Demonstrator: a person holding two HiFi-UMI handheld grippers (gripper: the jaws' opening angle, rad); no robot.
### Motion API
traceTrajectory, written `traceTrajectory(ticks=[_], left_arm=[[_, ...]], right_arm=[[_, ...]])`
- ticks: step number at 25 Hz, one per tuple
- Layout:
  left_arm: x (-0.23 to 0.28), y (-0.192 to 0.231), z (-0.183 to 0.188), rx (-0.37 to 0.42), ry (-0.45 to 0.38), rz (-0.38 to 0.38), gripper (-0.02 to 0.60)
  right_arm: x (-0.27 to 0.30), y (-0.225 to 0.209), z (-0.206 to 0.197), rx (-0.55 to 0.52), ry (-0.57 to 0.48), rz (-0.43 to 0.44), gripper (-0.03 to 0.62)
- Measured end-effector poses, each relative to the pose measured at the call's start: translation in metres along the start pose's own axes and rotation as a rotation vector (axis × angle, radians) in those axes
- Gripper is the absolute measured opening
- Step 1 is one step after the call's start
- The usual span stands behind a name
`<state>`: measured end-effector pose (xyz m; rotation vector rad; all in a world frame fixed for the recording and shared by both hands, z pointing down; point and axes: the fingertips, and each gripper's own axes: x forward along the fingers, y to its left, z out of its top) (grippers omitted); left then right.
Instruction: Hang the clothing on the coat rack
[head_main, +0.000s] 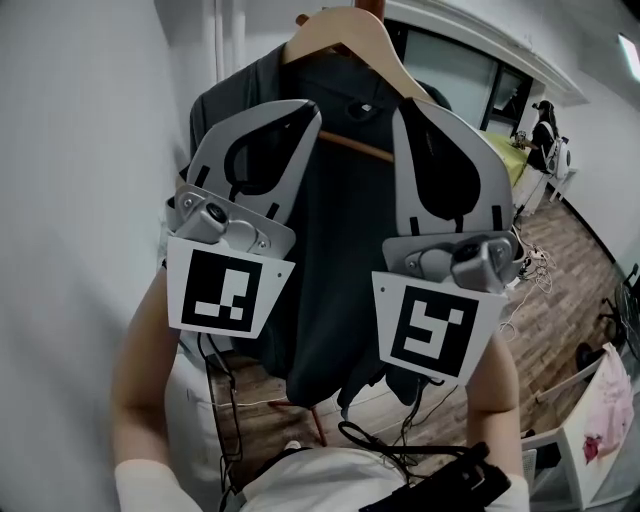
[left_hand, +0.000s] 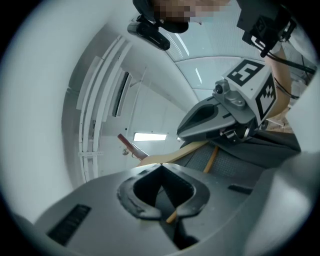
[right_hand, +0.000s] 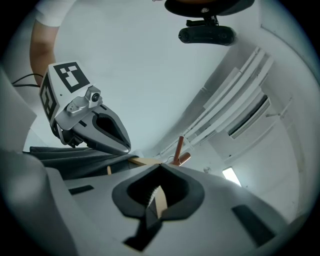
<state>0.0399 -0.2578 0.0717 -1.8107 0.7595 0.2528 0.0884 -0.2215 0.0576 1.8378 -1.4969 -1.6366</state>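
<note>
The left gripper (head_main: 310, 110) and right gripper (head_main: 402, 108) each pinched an arm of the stiff wooden hanger (head_main: 338, 28). The dark garment (head_main: 330, 240) looked limp and light, best carried by that hanger.

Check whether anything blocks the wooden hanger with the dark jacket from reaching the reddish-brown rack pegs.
Nothing visible does: the right gripper view shows only open air between the wooden hanger and the reddish-brown rack pegs.
</note>
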Motion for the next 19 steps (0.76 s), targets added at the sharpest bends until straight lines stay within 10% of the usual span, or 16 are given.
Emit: traceTrajectory(ticks=[19], left_arm=[[-0.005,0.003,0.011,0.01,-0.008,-0.009,0.014]], right_arm=[[-0.007,-0.008,0.009,-0.039,-0.009,-0.009,0.02]])
